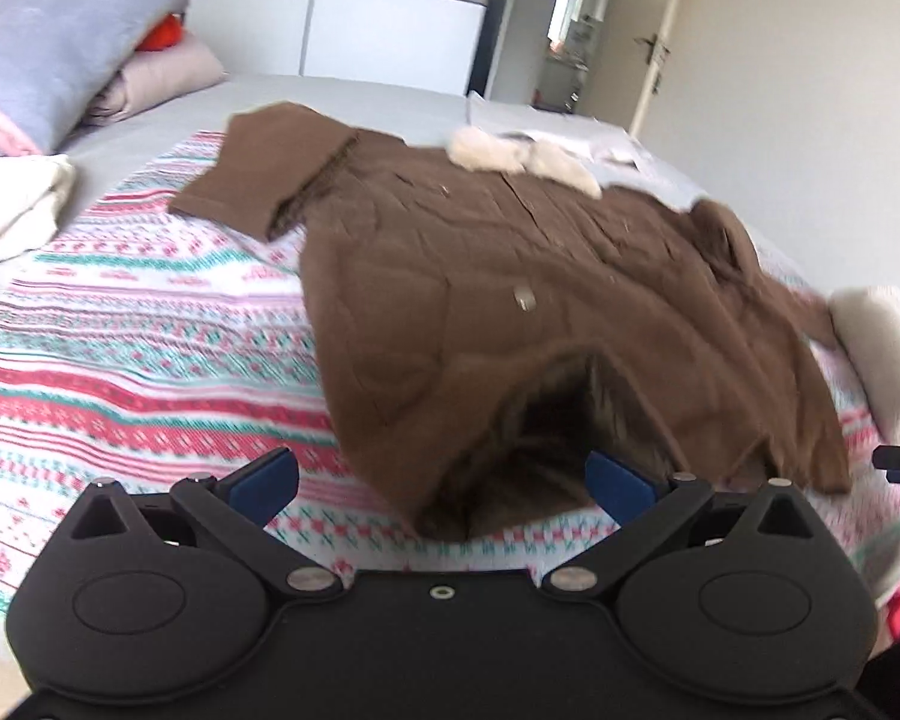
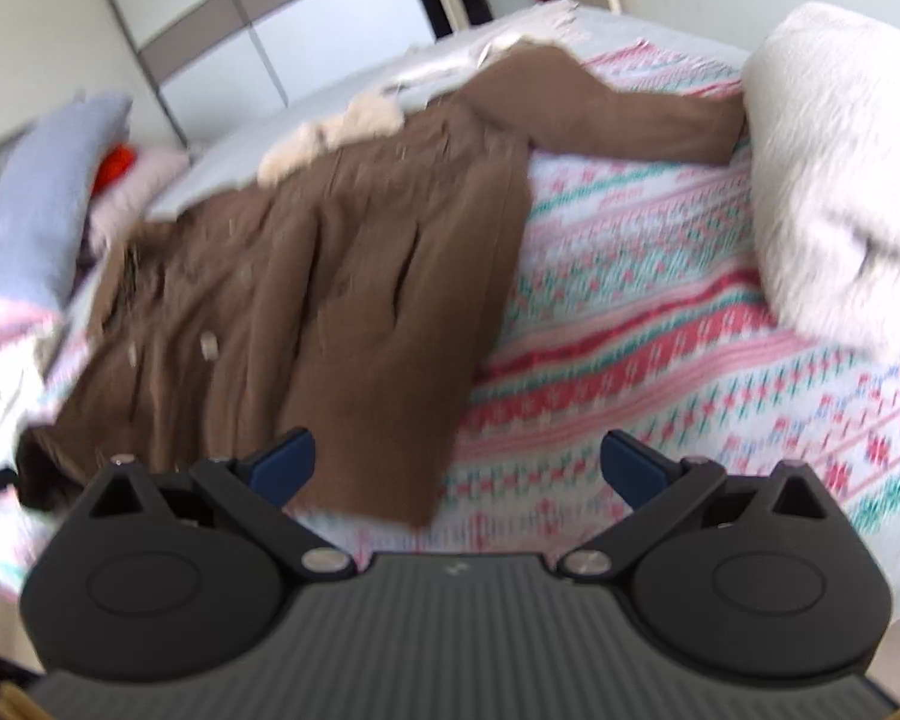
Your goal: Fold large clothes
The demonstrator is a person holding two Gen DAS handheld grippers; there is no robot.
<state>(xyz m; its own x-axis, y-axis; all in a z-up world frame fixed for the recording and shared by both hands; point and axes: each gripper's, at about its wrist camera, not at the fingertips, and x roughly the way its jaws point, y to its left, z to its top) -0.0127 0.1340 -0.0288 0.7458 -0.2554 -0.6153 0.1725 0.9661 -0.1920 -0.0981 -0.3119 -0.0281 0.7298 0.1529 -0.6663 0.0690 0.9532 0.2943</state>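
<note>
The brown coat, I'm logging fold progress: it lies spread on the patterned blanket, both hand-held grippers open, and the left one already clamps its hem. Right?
Not quite. In the left wrist view the left hand-held gripper is open around nothing; the brown coat hem lies just ahead of its fingers, unclamped. The coat does lie spread on the patterned blanket, and the right hand-held gripper is open.

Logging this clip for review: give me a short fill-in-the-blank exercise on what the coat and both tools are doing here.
1. The brown coat lies spread on a ____ blanket.
2. The coat's collar is trimmed with cream-coloured ____.
3. Both the left tool and the right tool have their jaws ____.
4. Neither tool is ____ the coat.

Missing words: patterned; fur; open; gripping
</note>
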